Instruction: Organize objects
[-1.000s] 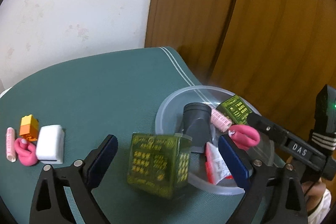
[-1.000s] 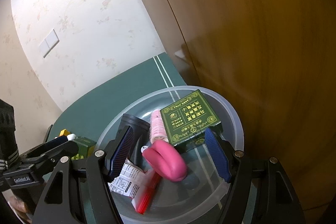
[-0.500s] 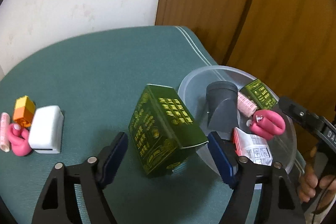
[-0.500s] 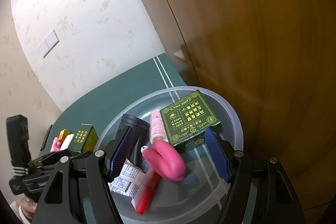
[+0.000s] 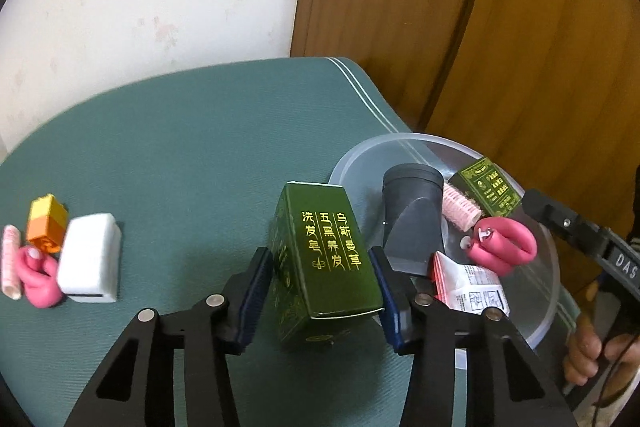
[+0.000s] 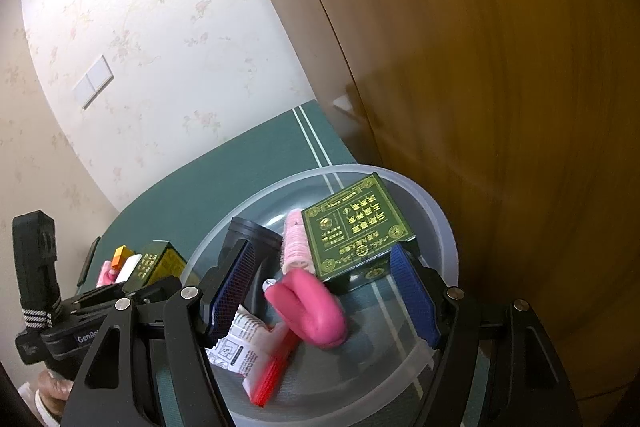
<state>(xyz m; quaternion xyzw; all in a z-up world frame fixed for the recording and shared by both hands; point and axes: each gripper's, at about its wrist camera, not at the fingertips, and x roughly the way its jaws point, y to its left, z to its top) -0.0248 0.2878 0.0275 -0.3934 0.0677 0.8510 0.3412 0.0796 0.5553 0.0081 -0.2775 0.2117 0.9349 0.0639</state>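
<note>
Worktop [image 5: 180, 147], green cloth: sorting partly done
Clear bowl [image 5: 548, 259] at right edge already holds grey nozzle [image 5: 412, 223], flat green box [image 5: 486, 189], pink roller [image 5: 460, 205], pink clip [image 5: 504, 241], sachet [image 5: 468, 285]
Left gripper [image 5: 320, 291]: jaws closing round tall green box [image 5: 324, 255] beside bowl, pads at its sides
Right gripper [image 6: 324, 291]: jaws half open, empty, above bowl
Still outside, far left: white block [image 5: 90, 263], orange brick [image 5: 46, 223], second pink clip [image 5: 36, 277], second roller [image 5: 10, 261]
</note>
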